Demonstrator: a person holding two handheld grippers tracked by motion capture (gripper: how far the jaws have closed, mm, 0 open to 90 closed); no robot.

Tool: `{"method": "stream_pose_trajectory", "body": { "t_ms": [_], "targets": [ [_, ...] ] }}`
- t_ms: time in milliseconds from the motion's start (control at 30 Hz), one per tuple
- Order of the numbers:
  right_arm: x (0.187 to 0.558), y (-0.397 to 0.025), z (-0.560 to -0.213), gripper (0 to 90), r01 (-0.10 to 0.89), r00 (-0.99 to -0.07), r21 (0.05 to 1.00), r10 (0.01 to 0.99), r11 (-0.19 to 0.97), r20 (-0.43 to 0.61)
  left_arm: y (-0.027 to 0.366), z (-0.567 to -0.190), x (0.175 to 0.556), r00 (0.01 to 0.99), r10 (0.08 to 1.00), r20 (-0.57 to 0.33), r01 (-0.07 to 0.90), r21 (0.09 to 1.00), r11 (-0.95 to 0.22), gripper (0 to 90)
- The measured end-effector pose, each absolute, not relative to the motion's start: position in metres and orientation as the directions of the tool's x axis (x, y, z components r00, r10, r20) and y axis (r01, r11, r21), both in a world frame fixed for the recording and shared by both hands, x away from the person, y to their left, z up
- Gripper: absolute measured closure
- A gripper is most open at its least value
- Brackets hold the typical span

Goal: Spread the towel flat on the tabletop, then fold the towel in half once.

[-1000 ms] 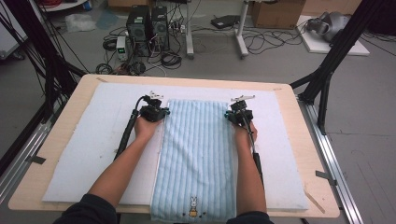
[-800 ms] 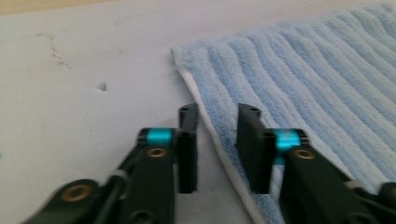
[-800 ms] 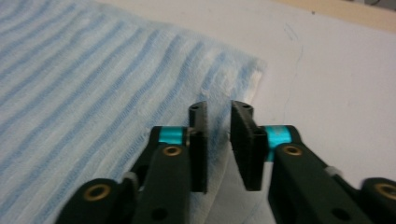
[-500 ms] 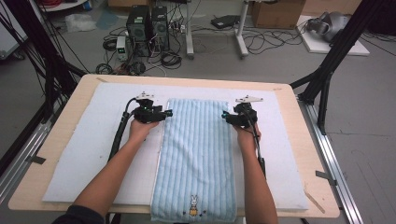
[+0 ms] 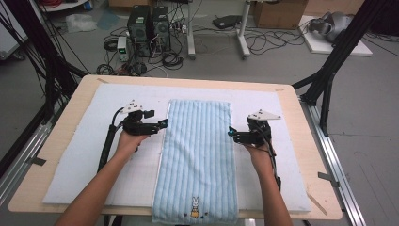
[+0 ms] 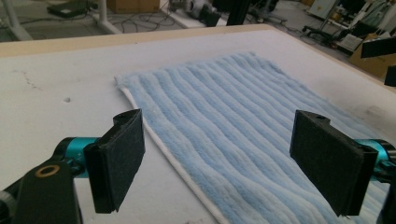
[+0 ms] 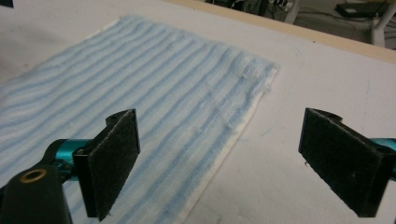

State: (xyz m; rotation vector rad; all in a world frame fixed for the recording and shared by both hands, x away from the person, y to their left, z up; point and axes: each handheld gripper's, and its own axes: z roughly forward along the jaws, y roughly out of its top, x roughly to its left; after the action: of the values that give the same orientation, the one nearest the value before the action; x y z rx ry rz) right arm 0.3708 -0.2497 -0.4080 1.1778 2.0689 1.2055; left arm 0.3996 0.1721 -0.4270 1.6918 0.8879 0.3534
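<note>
Lying flat along the middle of the table (image 5: 61,136), the towel (image 5: 197,155) has the left gripper (image 5: 162,123) at its left edge and the right gripper (image 5: 231,134) at its right edge, both with jaws spread wide, holding nothing

No word, number or brand can be read anywhere; the one sign is a small rabbit figure (image 5: 195,206) on the near end of the blue striped towel (image 5: 197,155), with tiny marks under it too small to read.
</note>
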Motion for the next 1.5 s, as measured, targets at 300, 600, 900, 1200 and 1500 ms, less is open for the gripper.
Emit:
{"method": "stream_pose_trajectory", "body": {
  "t_ms": [300, 600, 900, 1200, 1500],
  "targets": [
    [0.363, -0.251, -0.41, 11.5, 0.432, -0.546, 0.862, 0.838, 0.264, 0.017, 0.179, -0.427, 0.395, 0.673, 0.708, -0.214, 0.377, 0.923, -0.08, 20.0],
    [0.358, -0.266, -0.409, 11.5, 0.435, -0.511, 0.871, 0.859, 0.23, 0.028, 0.182, -0.428, 0.391, 0.662, 0.717, -0.216, 0.38, 0.922, -0.073, 21.2],
    [0.356, -0.267, -0.408, 11.5, 0.434, -0.512, 0.873, 0.858, 0.223, 0.036, 0.183, -0.428, 0.392, 0.656, 0.72, -0.226, 0.392, 0.918, -0.068, 21.6],
    [0.358, -0.267, -0.411, 11.5, 0.45, -0.533, 0.865, 0.844, 0.224, 0.058, 0.177, -0.434, 0.397, 0.659, 0.715, -0.236, 0.415, 0.906, -0.083, 26.7],
    [0.358, -0.265, -0.413, 11.5, 0.459, -0.533, 0.857, 0.844, 0.232, 0.057, 0.158, -0.443, 0.42, 0.618, 0.757, -0.212, 0.5, 0.849, -0.171, 33.5]
  ]
}}
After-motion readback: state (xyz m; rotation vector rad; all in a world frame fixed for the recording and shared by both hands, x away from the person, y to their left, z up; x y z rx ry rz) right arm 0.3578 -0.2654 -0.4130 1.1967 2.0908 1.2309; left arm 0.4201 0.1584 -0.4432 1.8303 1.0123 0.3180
